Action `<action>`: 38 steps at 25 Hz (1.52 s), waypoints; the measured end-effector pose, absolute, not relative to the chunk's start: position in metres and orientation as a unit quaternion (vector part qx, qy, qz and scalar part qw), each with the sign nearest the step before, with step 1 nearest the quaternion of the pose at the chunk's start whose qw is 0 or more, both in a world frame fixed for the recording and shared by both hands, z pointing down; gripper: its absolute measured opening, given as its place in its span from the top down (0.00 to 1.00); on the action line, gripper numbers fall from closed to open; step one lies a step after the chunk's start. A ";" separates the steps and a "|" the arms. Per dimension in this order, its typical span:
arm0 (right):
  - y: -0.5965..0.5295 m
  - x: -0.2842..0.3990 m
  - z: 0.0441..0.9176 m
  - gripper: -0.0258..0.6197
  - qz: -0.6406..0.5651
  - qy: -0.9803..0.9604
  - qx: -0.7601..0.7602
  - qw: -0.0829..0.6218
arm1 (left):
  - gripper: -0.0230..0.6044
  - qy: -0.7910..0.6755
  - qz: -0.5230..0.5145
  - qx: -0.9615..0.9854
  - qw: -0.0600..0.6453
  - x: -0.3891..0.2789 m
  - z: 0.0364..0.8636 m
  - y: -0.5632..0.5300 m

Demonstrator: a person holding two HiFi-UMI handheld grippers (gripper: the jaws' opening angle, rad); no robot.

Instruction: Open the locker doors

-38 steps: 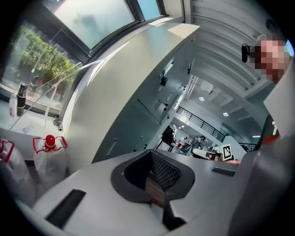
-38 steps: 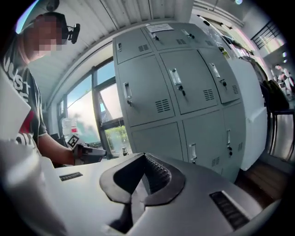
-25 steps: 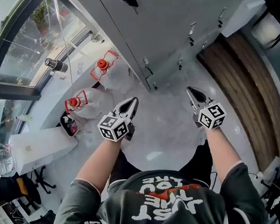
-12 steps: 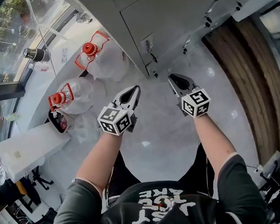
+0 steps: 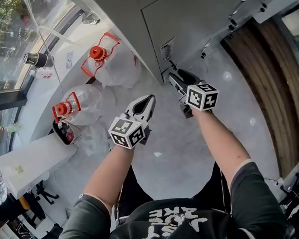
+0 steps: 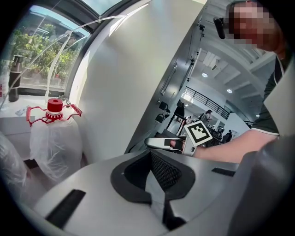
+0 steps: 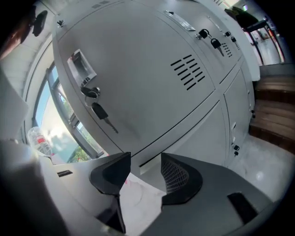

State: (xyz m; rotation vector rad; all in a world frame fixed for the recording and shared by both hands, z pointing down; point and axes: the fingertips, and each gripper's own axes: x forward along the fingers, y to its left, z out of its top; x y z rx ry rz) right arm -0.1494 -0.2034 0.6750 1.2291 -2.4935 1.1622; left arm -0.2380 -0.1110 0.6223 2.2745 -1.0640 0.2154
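Observation:
The grey lockers (image 5: 204,11) stand ahead with their doors closed. In the right gripper view, the nearest door (image 7: 138,78) has a recessed handle (image 7: 79,66), a key (image 7: 98,110) hanging from its lock, and vent slots (image 7: 189,72). My right gripper (image 5: 173,80) is just below that door's handle (image 5: 168,48), close to the locker front. Its jaws (image 7: 145,168) are opening with nothing between them. My left gripper (image 5: 146,103) hangs lower and left, away from the lockers, and its jaws (image 6: 152,161) look shut and empty.
Two big water jugs with red caps (image 5: 97,53) (image 5: 64,108) sit on the floor left of the lockers by the window. A white box (image 5: 31,157) lies at the far left. Wooden steps (image 5: 282,79) run along the right. The floor is pale marble.
My right gripper has moved forward and left, up to the locker door by the handle, and its jaws have parted. The left gripper has barely shifted.

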 end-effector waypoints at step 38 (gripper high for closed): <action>-0.196 -0.134 0.721 0.55 0.406 -0.786 0.438 0.159 | 0.95 -0.401 0.078 0.857 0.314 -0.240 0.618 -0.105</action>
